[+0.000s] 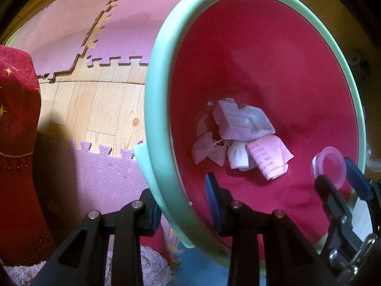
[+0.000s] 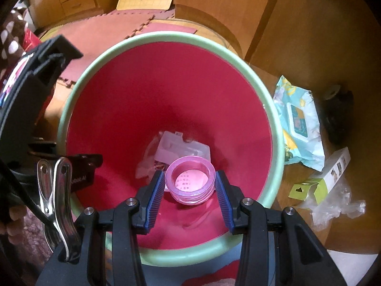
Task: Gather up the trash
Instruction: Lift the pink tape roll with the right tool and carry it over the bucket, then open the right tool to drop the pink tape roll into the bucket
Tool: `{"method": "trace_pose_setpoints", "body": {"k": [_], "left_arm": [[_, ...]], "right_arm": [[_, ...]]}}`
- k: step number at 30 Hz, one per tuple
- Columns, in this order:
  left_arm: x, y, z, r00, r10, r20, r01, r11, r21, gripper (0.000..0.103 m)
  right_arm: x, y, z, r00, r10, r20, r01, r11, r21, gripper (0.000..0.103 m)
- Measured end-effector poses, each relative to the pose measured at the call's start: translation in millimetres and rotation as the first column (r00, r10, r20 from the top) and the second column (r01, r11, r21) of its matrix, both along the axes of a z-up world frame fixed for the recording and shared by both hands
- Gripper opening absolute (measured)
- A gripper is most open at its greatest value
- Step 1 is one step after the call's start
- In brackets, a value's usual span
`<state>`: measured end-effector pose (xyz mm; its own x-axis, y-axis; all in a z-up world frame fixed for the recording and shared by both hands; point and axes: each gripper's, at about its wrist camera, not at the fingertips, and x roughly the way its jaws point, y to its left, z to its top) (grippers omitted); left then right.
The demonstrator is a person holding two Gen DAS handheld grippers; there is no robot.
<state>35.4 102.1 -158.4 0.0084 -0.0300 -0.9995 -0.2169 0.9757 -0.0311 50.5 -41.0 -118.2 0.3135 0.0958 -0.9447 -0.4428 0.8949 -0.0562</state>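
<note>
Right gripper (image 2: pixel 190 186) clamps a clear plastic tape roll (image 2: pixel 190 183) between its ribbed blue pads (image 2: pixel 156 197), low in the middle of the right wrist view, hanging over the mouth of the bin (image 2: pixel 276 128). Left gripper (image 1: pixel 181 205) is pinched shut on the bin's near rim, at the bottom centre of the left wrist view, one pad outside the wall and one inside.

Only the right wrist view shows the litter still lying outside the bin at the right of the frame: a crumpled pale-blue wet-wipe pack (image 2: pixel 300 124), a small white and green carton (image 2: pixel 321 178) and a scrap of crinkled clear film (image 2: pixel 333 209), all on a brown wooden surface (image 2: pixel 309 35). It also catches the left gripper's black body and a shiny metal clip (image 2: pixel 57 190) at the left edge.

Only the left wrist view shows the floor to the left: pink and lilac foam puzzle mats (image 1: pixel 123 23) with toothed edges over pale wood boards (image 1: pixel 104 109), a red cloth with gold stars (image 1: pixel 16 119) at the left edge, and fluffy grey pile (image 1: pixel 147 262) at the bottom.

The bin is round and smooth, mint green on rim and outside, deep pink within. At its bottom lie a moulded translucent plastic tray (image 1: pixel 243 121), a small gauzy drawstring pouch (image 1: pixel 207 152), crumpled white paper (image 1: pixel 238 157) and a folded printed leaflet (image 1: pixel 271 157).
</note>
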Motion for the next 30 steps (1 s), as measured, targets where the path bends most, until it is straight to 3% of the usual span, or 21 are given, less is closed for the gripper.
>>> {"method": "trace_pose_setpoints", "body": {"k": [22,30], "left_arm": [[0,0,0,1.000,0.000,0.000,0.000,1.000,-0.001,0.035],[-2,-2,1,1.000,-0.001,-0.002,0.001,1.000,-0.004,0.035]], "right_arm": [[-1,3,-14,0.999,0.033,-0.042,-0.035,0.998,-0.046,0.045],[-3,3,-12,0.999,0.040,-0.033,-0.041,0.998,-0.051,0.052]]}}
